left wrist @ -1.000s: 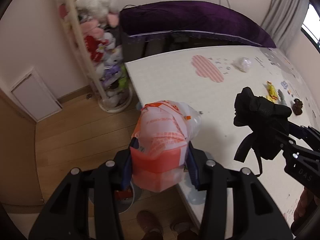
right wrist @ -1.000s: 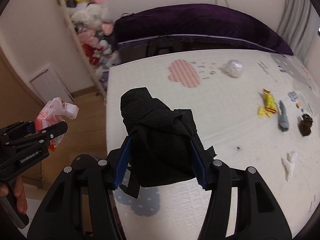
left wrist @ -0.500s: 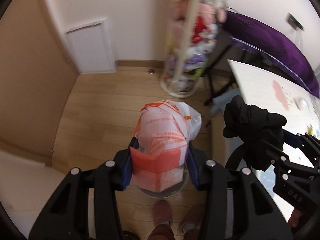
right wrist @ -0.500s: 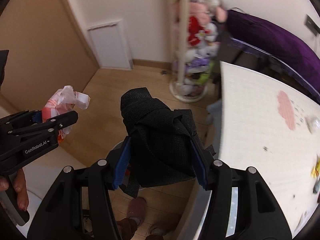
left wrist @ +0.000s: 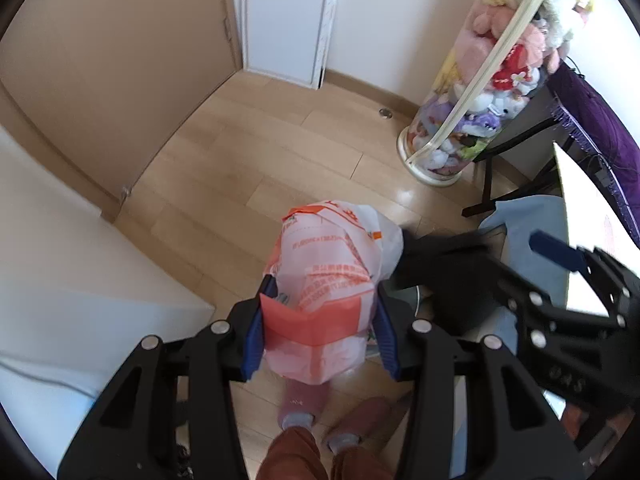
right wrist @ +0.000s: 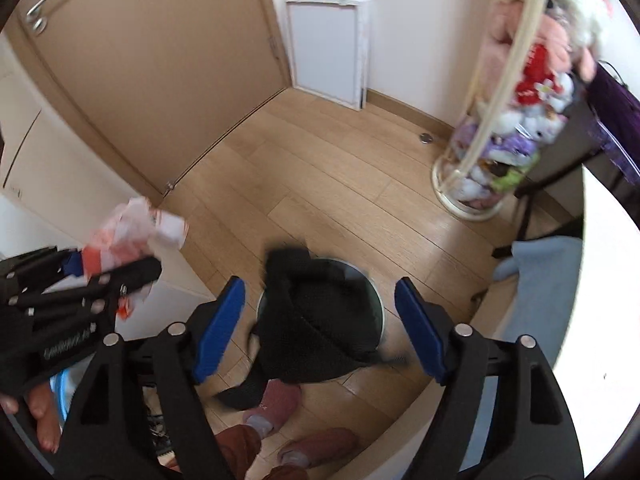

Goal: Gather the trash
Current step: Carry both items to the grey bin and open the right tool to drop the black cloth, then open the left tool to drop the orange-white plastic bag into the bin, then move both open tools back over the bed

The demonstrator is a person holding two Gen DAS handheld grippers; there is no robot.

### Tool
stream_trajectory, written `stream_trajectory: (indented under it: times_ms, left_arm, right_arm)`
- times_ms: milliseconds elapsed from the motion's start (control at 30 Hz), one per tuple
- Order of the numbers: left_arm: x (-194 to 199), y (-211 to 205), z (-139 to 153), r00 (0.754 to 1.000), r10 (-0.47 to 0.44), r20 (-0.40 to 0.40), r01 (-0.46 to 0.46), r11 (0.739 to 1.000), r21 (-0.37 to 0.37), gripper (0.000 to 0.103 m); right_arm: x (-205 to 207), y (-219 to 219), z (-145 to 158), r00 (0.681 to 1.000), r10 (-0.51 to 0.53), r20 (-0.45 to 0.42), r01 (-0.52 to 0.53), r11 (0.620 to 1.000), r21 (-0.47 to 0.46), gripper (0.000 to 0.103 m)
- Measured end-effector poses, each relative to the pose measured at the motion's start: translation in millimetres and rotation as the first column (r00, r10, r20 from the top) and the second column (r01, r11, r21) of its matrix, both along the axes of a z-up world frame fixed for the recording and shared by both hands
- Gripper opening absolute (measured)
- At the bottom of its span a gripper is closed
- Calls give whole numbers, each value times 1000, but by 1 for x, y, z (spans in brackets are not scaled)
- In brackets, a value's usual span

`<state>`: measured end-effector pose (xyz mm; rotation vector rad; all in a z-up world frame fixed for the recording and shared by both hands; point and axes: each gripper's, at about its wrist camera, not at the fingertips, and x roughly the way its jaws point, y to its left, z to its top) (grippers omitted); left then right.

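Wood floor point(right wrist: 320, 168) fills most of both views, w/ 1 brown door point(right wrist: 132, 60) far left, 1 white panel point(right wrist: 326, 48) leaning on the far wall, 1 tall clear tube of plush toys point(right wrist: 516, 116) far right, 1 white table edge point(right wrist: 600, 300) at right. 1 round bin point(right wrist: 378, 292) on the floor, near centre, just beyond the person's 2 pink slippers point(right wrist: 280, 398). 2 claws, 2 pieces of trash. Right claw point(right wrist: 320, 324): blue pads spread wide and opening, neither pad touching the 1 black cloth bundle point(right wrist: 320, 320), which sits loose betw. them and over the bin mouth, a strap trailing toward the near slipper; cannot tell if it rests on the rim or hangs free. Left claw point(left wrist: 320, 328): about half open, pads pressed on the 1 orange-and-white plastic bag point(left wrist: 324, 280), which bulges up beyond the fingertips; seen from the right view it's at the left, well apart from the bin. Vs. a sec ago: both claws were over the white table w/ scraps on it, now both tip down at the floor by the bin; the cloth was pinched tight in the right claw then, now let go; grip on the bag unchanged.
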<state>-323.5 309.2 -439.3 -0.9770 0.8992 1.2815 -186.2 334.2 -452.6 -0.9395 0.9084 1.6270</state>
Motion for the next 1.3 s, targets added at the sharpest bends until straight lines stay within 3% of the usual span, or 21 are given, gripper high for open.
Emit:
stream_trajectory:
  times_ms: [167,500,700,1000,1167,1300]
  left_arm:
    - [1,-7,-3,1000,1,-1,-1,1000,-2,46]
    - [21,-2,-4,997,-71,19,71,997,5,47]
    - [44,7,-13,990,-138,4,138,990,-37,70]
    - [64,7,-17,981,-193,-15,192,979,-68,71]
    - [80,9,-6,968,-251,-21,249,967,-48,71]
    - [102,8,7,941,-338,-32,337,941,-19,72]
  right_arm:
    - [-2,2,3,999,19,25,-20,999,25,75]
    - [33,-9,15,996,-83,29,83,997,1,77]
    - [54,-17,9,988,-150,23,151,988,-26,77]
    - [77,-23,13,978,-206,32,207,978,-27,77]
    - [93,-30,23,961,-274,33,274,962,-15,77]
    - [110,-42,35,935,-353,35,354,935,-1,77]
